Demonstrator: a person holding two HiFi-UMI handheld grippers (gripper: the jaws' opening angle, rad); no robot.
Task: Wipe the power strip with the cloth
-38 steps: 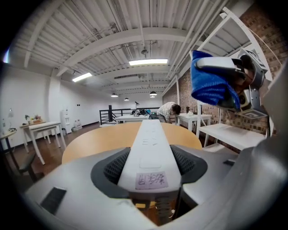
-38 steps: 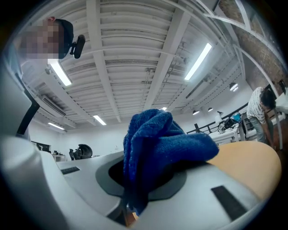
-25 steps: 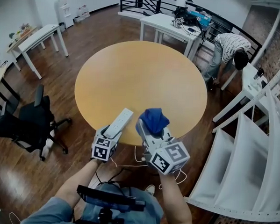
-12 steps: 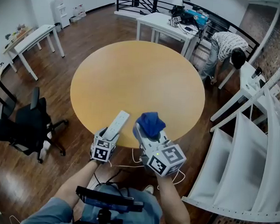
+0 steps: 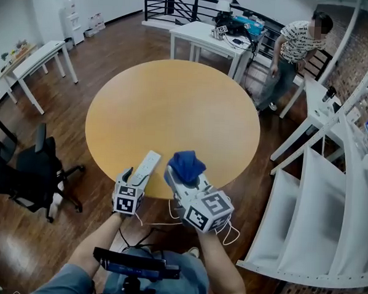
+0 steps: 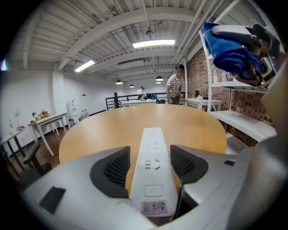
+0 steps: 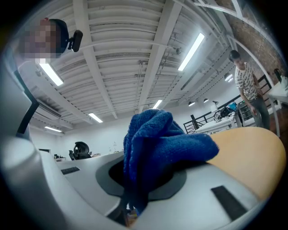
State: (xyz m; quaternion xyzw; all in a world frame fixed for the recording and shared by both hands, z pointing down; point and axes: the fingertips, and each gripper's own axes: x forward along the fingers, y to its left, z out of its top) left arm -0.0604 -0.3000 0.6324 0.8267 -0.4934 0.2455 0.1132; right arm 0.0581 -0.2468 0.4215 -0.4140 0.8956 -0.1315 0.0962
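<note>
Holding both items above the near edge of the round worktop [image 5: 174, 106]: left gripper [image 5: 135, 181] jaws clamped on the white power strip [image 5: 146, 166], right gripper [image 5: 183, 181] jaws clenched on the bunched blue cloth [image 5: 186, 165]. Little has changed in the last second. Both grips are the same, and the cloth is still just beside the strip, not touching. Wiping looks not yet started.

bright ceiling strip lights [image 6: 153, 43], heavy fisheye distortion, dark vignetted corners.
</note>
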